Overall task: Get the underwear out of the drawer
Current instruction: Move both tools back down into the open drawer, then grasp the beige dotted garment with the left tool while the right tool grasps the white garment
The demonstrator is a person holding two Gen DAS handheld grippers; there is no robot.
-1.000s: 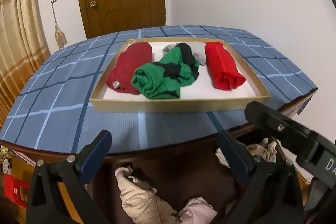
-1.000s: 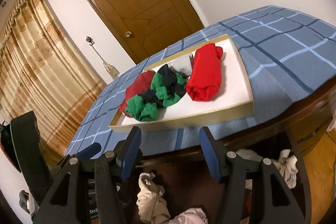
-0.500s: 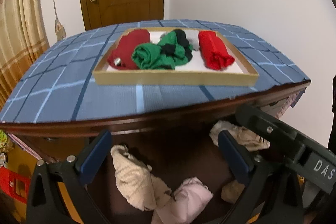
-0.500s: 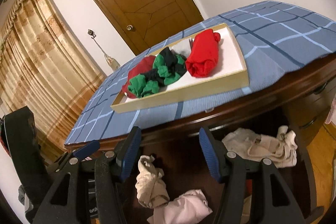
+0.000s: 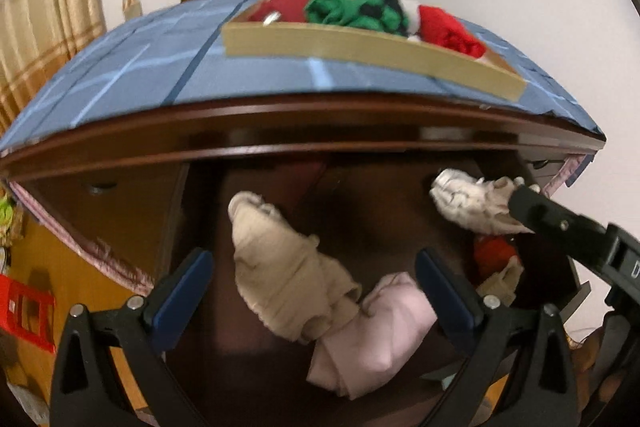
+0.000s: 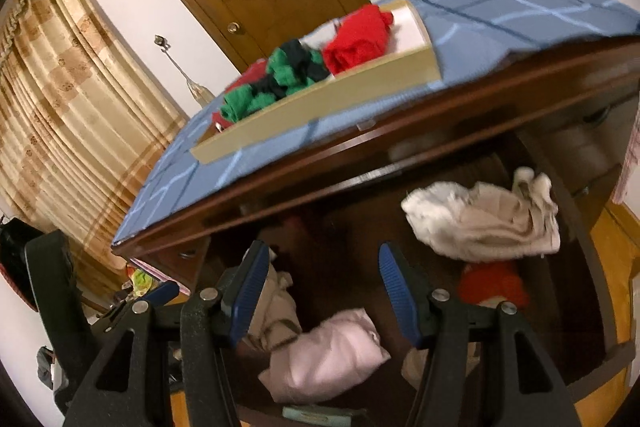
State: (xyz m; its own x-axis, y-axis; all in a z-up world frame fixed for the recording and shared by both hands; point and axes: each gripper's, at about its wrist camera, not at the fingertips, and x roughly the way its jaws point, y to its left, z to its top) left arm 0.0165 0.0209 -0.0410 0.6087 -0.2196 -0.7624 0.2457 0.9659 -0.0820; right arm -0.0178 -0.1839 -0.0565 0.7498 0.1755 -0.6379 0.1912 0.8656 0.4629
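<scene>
Reaching: both grippers angled down into the open drawer (image 5: pixel 188 203) below the blue checked cloth (image 5: pixel 120 79).
Left gripper (image 5: pixel 312 291): jaws well apart, nothing between the pads; beige bundle (image 5: pixel 280 267) and pink bundle (image 5: pixel 368 339) lie just beyond.
Right gripper (image 6: pixel 320 291): jaws about half open, holding nothing; pink bundle (image 6: pixel 324 355) sits just below the gap.
Underwear: several crumpled pieces loose in the drawer, a pale one (image 6: pixel 484 219) at the right, a red one (image 6: pixel 492 283) beneath it.
Tray (image 5: pixel 360 47): on top, holds red and green rolls; leave alone.
Advice: pick one bundle, likely the pink; lower over its thickest fold, pinch deep, lift straight, clear the dresser edge (image 5: pixel 304 131).
Risk: snagging the neighbouring beige piece.
</scene>
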